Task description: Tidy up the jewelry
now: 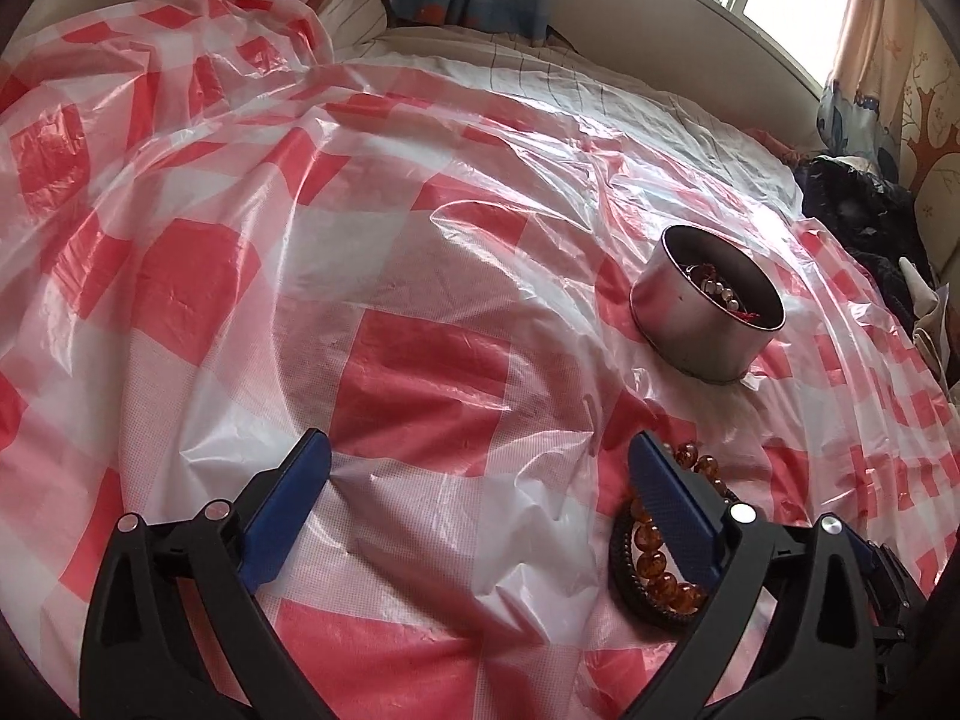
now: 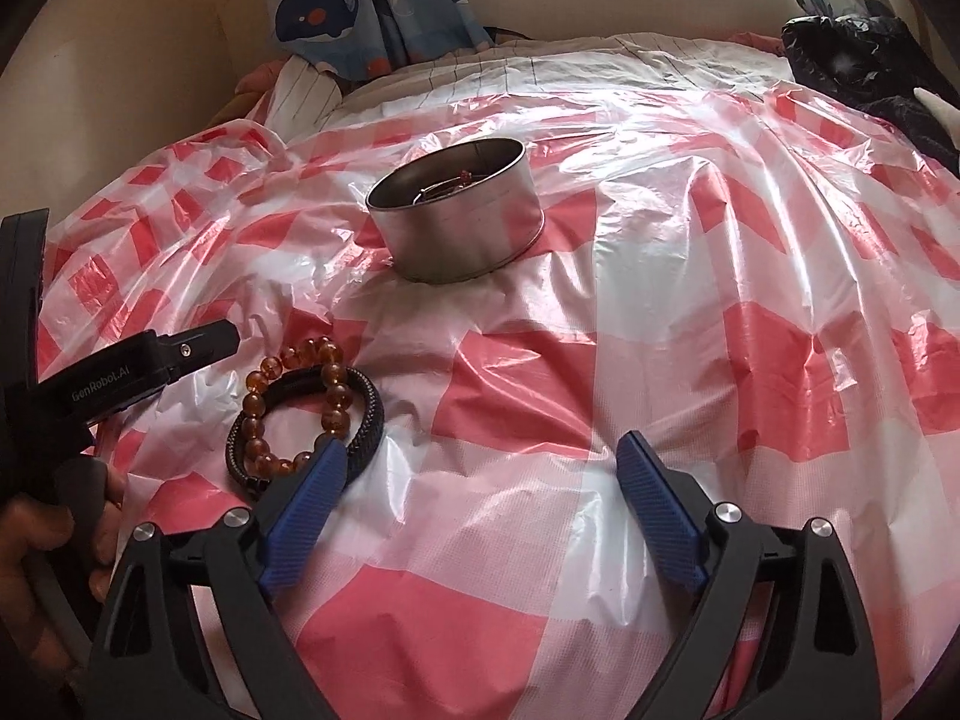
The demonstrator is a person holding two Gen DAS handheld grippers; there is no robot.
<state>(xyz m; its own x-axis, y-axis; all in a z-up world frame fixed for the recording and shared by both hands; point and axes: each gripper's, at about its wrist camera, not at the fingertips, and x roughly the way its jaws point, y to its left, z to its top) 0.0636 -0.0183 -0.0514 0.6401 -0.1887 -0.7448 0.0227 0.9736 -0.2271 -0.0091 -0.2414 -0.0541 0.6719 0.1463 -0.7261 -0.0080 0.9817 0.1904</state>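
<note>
A round metal tin (image 1: 702,312) stands on the red-and-white checked plastic sheet (image 1: 420,360) and holds some jewelry, pearls and red pieces. It also shows in the right wrist view (image 2: 459,222). An amber bead bracelet (image 2: 333,387) lies on a black braided bracelet (image 2: 369,426) on the sheet in front of the tin. In the left wrist view the amber bracelet (image 1: 651,546) and the black bracelet (image 1: 627,585) sit partly behind my right finger. My left gripper (image 1: 480,456) is open and empty, just left of the bracelets. My right gripper (image 2: 483,459) is open and empty, just right of them.
The sheet covers a bed with a striped white cover (image 2: 540,63). A whale-print curtain (image 2: 372,0) hangs at the back, and a dark garment (image 2: 864,66) lies at the right edge. The left gripper's body (image 2: 120,381) and the hand holding it show at left.
</note>
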